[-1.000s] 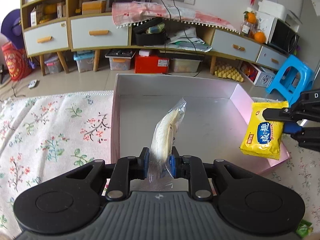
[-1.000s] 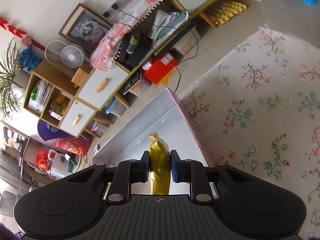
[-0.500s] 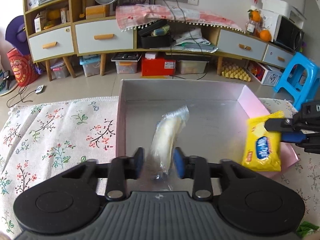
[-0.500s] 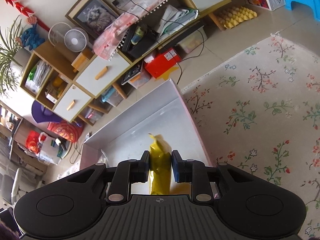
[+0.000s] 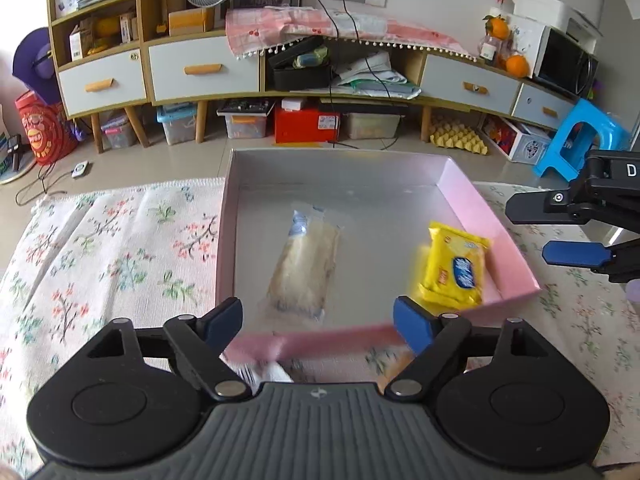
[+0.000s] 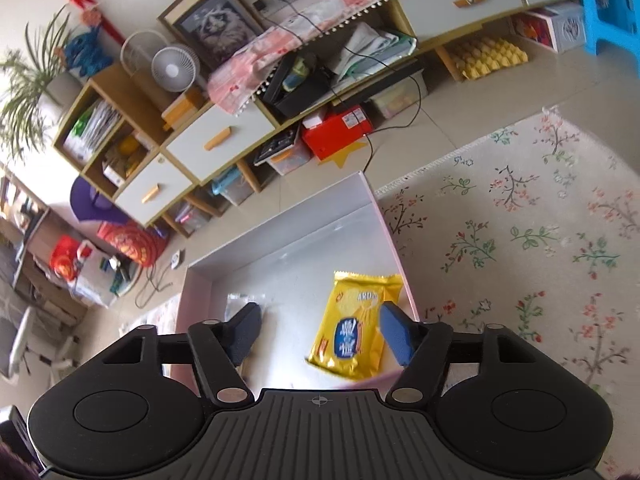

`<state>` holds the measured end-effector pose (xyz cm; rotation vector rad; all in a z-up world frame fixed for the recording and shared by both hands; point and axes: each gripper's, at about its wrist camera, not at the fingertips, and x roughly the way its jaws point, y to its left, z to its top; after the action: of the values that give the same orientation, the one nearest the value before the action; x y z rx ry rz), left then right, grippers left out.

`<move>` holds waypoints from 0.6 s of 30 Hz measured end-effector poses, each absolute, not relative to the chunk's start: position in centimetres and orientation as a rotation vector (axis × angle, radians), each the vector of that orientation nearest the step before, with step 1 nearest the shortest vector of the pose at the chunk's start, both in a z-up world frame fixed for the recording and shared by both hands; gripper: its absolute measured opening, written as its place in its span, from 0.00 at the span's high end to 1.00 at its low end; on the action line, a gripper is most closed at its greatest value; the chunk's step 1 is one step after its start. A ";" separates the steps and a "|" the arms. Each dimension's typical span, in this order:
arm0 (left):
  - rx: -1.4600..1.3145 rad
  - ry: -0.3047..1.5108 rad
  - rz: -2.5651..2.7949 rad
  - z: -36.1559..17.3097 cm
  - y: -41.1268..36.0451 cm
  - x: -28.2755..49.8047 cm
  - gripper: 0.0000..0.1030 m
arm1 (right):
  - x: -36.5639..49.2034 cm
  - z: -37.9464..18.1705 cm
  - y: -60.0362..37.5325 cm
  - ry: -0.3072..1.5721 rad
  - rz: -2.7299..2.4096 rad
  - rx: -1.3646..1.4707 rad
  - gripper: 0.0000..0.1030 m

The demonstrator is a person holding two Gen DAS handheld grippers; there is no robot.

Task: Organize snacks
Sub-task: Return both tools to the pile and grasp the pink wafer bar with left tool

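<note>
A shallow pink box (image 5: pixel 486 216) with a silver floor sits on the floral mat. A clear packet of pale biscuits (image 5: pixel 304 268) lies flat near its middle. A yellow snack packet (image 5: pixel 454 268) lies by the box's right wall. My left gripper (image 5: pixel 318 320) hovers over the box's near edge, its jaws opening, with nothing between them. In the right wrist view the yellow packet (image 6: pixel 356 328) lies in the box (image 6: pixel 182 300) below my right gripper (image 6: pixel 320 334), whose jaws are opening and do not press it. The right gripper's fingers (image 5: pixel 536 208) show at the right edge of the left view.
The floral mat (image 5: pixel 112 248) spreads left and right of the box (image 6: pixel 520 240). Beyond it is tiled floor, a long low cabinet (image 5: pixel 248 68) with drawers, storage bins and a red box (image 5: pixel 306 122) under it, and a blue stool (image 5: pixel 580 136) at right.
Both grippers opened and let go of their packets. The biscuit packet and the yellow packet dropped flat into the box. Both grippers rose and drew back a little.
</note>
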<state>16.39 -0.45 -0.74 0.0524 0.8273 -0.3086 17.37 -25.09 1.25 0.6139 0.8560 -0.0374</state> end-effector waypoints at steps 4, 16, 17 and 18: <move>0.055 0.823 -0.304 0.2 -0.4 14.8 0.10 | 16.0 2.1 -24.8 0.891 -0.041 0.598 0.26; 0.031 0.842 -0.294 1.8 0.2 10.7 0.01 | 11.0 4.1 -23.5 0.950 -0.033 0.554 0.16; 0.028 0.844 -0.293 1.9 0.3 10.4 0.01 | 10.6 4.2 -23.4 0.957 -0.031 0.550 0.15; 0.025 0.848 -0.292 1.9 0.3 10.1 0.01 | 10.2 4.2 -23.4 0.964 -0.030 0.546 0.15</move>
<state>10.14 0.35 1.86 0.0252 0.8482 -0.2920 10.22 -23.37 4.15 0.5455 0.9645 -0.0300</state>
